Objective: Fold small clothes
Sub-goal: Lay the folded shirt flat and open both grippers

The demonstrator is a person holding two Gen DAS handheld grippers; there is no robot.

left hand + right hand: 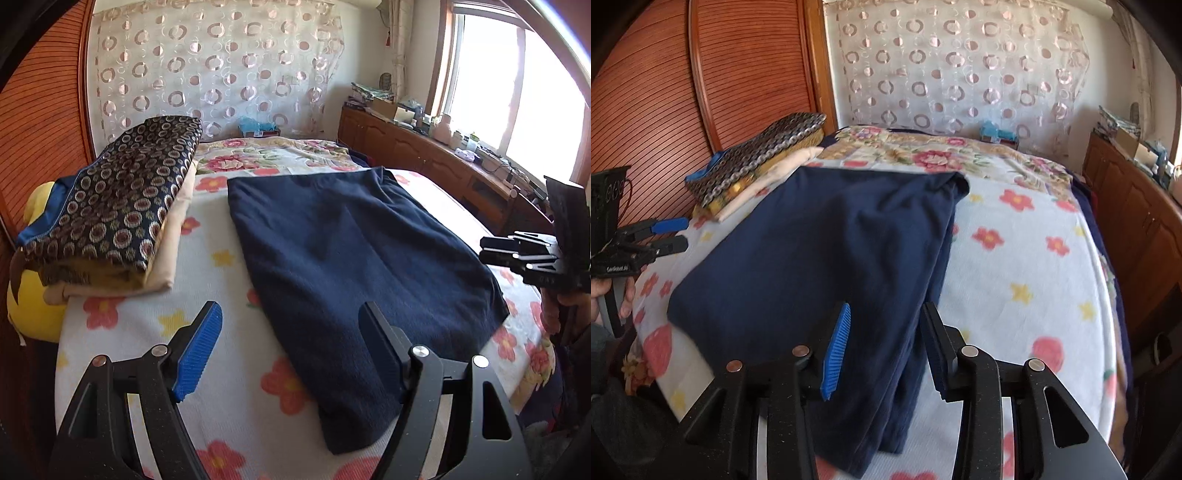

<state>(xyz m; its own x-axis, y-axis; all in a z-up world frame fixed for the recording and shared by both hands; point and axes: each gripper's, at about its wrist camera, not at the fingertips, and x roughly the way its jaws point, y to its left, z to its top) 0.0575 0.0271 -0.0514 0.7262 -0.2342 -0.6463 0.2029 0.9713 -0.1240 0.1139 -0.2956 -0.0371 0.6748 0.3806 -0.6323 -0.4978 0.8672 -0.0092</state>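
Observation:
A navy blue garment (351,251) lies folded into a long panel on the flowered bed; it also shows in the right wrist view (820,258). My left gripper (290,321) is open and empty, hovering above the garment's near left edge. My right gripper (884,314) is open and empty, its fingers straddling the garment's right folded edge from above. The right gripper also shows at the far right in the left wrist view (517,254). The left gripper shows at the far left in the right wrist view (670,234).
A stack of folded patterned and beige clothes (110,214) sits at the bed's left. A yellow plush toy (33,295) hangs beside it. A wooden cabinet (424,147) with clutter runs under the window on the right. A wooden wardrobe (701,92) stands left.

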